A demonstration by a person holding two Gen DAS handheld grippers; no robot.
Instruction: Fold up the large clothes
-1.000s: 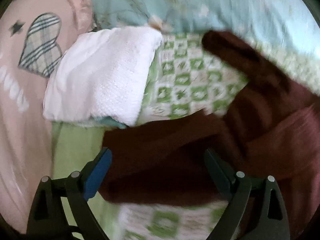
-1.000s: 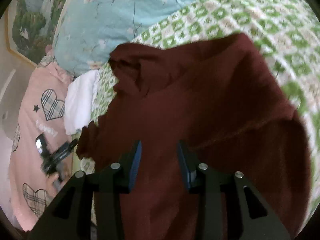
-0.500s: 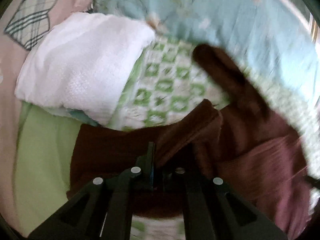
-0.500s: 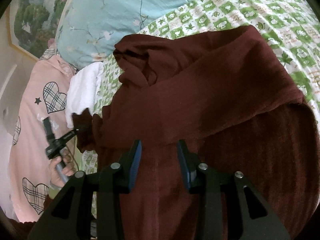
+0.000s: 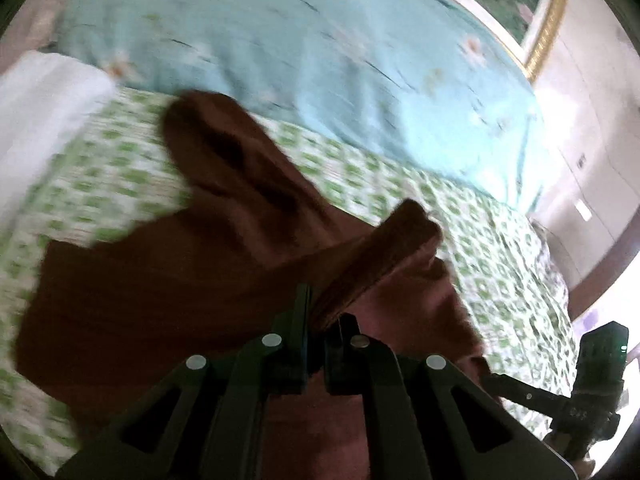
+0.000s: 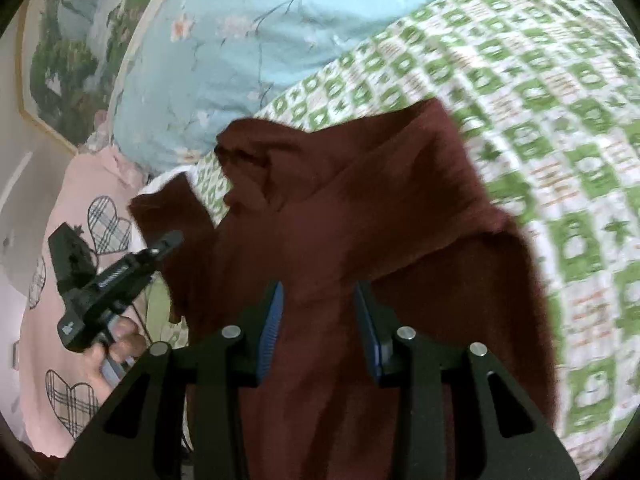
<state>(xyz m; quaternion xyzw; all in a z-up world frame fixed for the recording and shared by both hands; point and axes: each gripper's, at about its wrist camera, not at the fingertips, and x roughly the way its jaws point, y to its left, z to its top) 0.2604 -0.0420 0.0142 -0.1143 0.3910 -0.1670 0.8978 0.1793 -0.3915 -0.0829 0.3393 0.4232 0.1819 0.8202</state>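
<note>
My left hand-held gripper [image 5: 316, 320] is clamped on the maroon garment's [image 5: 160, 300] sleeve, to fold it across. My right hand-held gripper [image 6: 318, 320] is half open w/ cloth between the jaws; can't tell if gripped.

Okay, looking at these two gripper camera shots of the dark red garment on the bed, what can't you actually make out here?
- Left wrist view: the green checked bedsheet pattern is smeared by motion blur.
- Left wrist view: the dark red garment runs behind the left gripper, so its near edge is hidden.
- Right wrist view: the garment's lower part is covered by the right gripper; whether its fingers touch cloth is unclear.
</note>
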